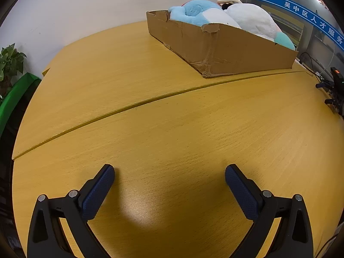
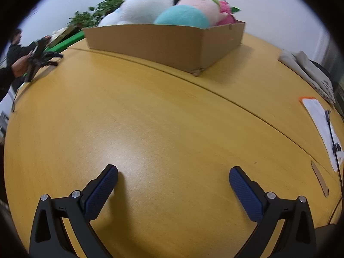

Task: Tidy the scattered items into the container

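A shallow cardboard box (image 1: 217, 49) stands on the yellow wooden table (image 1: 150, 129), far from both grippers. It holds several plush toys: a blue one (image 1: 193, 10) and a white one (image 1: 251, 17) in the left wrist view. In the right wrist view the box (image 2: 154, 43) holds a white plush (image 2: 144, 6), a teal one (image 2: 182, 17), a pale pink one with green (image 2: 204, 2) and a bright pink one (image 2: 225, 13). My left gripper (image 1: 169, 172) is open and empty above bare table. My right gripper (image 2: 173, 174) is open and empty above bare table.
The other gripper (image 1: 335, 90) shows at the right table edge in the left wrist view, and at the left (image 2: 40, 53) in the right wrist view. Papers with an orange edge (image 2: 322, 129) and a white device (image 2: 307, 73) lie at the right. A plant (image 1: 10, 64) stands beyond the left edge.
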A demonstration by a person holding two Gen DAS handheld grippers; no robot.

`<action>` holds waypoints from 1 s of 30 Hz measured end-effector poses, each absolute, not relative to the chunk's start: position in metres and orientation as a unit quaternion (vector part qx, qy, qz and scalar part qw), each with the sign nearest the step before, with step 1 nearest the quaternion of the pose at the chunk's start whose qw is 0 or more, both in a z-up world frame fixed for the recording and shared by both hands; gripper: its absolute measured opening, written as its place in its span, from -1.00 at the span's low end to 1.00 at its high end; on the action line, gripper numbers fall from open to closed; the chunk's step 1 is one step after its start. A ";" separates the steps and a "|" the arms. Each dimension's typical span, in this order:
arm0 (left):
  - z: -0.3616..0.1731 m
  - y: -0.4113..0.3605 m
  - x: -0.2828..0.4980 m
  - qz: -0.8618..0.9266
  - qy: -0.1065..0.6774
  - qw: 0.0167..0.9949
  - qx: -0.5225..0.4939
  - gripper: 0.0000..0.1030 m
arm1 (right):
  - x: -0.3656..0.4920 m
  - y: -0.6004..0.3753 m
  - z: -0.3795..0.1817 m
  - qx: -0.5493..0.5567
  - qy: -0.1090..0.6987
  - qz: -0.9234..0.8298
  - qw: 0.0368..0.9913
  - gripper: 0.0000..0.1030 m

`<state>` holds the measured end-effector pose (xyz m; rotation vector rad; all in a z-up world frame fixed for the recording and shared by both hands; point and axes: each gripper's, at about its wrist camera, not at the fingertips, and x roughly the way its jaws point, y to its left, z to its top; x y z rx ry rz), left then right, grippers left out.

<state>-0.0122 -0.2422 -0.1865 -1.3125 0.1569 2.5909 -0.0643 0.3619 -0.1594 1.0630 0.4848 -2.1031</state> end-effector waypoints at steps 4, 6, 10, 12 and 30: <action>-0.187 -0.240 -0.010 0.882 0.061 0.135 -0.447 1.00 | -0.060 0.360 -0.160 0.410 0.193 -0.810 0.372 1.00; -0.187 -0.238 -0.012 0.882 0.062 0.138 -0.447 1.00 | -0.061 0.360 -0.160 0.410 0.193 -0.810 0.372 1.00; -0.188 -0.235 -0.013 0.882 0.060 0.136 -0.447 1.00 | -0.061 0.358 -0.160 0.410 0.192 -0.811 0.370 1.00; -0.189 -0.235 -0.013 0.882 0.059 0.135 -0.447 1.00 | -0.062 0.358 -0.160 0.410 0.192 -0.811 0.370 1.00; -0.190 -0.235 -0.012 0.883 0.059 0.135 -0.447 1.00 | -0.062 0.358 -0.161 0.410 0.193 -0.811 0.370 1.00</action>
